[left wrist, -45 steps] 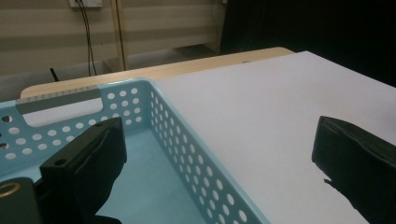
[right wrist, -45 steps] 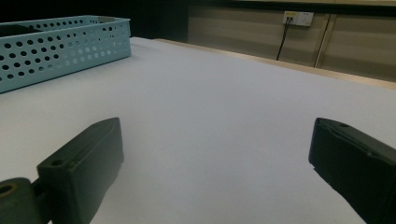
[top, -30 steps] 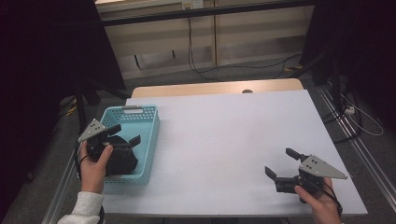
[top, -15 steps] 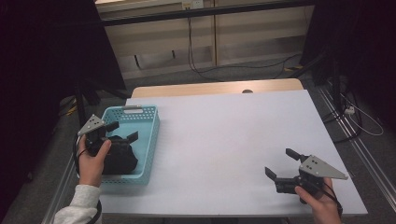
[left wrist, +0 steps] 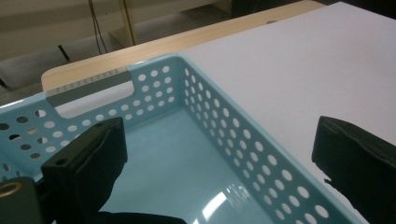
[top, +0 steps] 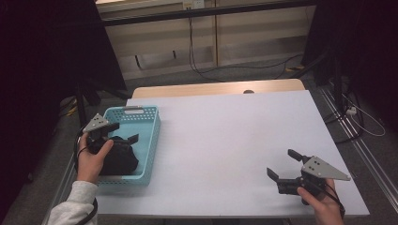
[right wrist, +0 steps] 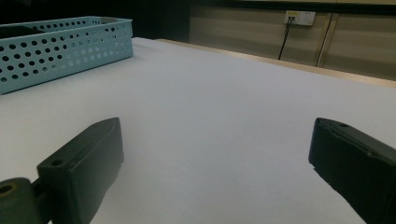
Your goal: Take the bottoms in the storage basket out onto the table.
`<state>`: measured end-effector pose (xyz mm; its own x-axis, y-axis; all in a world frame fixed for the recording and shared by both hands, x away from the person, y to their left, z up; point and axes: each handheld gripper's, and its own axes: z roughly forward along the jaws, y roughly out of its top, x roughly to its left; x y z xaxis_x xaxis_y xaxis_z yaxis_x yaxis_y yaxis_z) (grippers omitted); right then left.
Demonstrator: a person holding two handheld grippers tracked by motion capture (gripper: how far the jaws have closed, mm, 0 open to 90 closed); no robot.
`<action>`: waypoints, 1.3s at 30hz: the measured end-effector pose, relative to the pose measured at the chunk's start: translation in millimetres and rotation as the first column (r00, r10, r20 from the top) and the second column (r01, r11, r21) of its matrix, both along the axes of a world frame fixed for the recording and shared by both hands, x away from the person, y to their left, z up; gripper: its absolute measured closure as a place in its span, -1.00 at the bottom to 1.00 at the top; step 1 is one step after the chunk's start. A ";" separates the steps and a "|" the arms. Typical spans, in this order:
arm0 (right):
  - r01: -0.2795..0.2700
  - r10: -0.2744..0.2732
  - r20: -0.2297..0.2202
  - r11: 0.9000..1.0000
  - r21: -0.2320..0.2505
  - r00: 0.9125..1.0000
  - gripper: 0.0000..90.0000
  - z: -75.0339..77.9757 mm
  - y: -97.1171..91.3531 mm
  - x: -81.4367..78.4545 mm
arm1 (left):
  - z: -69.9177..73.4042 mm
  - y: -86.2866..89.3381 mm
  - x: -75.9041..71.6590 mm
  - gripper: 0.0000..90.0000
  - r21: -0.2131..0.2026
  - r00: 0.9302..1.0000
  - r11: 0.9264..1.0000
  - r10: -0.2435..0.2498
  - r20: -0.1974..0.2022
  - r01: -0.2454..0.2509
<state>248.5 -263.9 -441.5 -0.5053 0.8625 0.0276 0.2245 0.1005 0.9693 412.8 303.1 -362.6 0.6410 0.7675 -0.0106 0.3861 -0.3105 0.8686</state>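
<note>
Black cloth (top: 119,157) lies in the blue basket (top: 152,140) at lower left; left gripper (top: 124,132) hovers wide open, empty, and could snag the basket wall

A light blue plastic basket (top: 145,140) sits flat at the left edge of the white table, long side running near to far. Its walls are perforated with round holes and its far end has a grey handle slot. A dark, crumpled object (top: 119,157) lies in the near half of it, against the left wall; its make is unclear.
</note>
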 end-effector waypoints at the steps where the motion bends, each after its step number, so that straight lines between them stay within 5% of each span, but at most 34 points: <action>1: 0.000 0.000 0.000 1.000 -0.001 1.000 -0.94 0.0 0.1 0.0 | -0.2 1.0 0.8 -0.93 0.002 1.000 1.000 0.003 -0.001 -0.003; 23: 0.007 -0.007 -0.006 1.000 0.003 1.000 -0.94 -0.3 -1.1 -1.0 | -15.7 32.1 11.8 -0.92 0.088 0.994 0.995 0.064 -0.091 -0.056; 39: -0.004 0.004 -0.011 1.000 0.002 1.000 -0.94 -0.4 0.0 -1.7 | -37.1 31.4 24.8 -0.90 0.203 0.971 0.979 0.076 -0.226 -0.029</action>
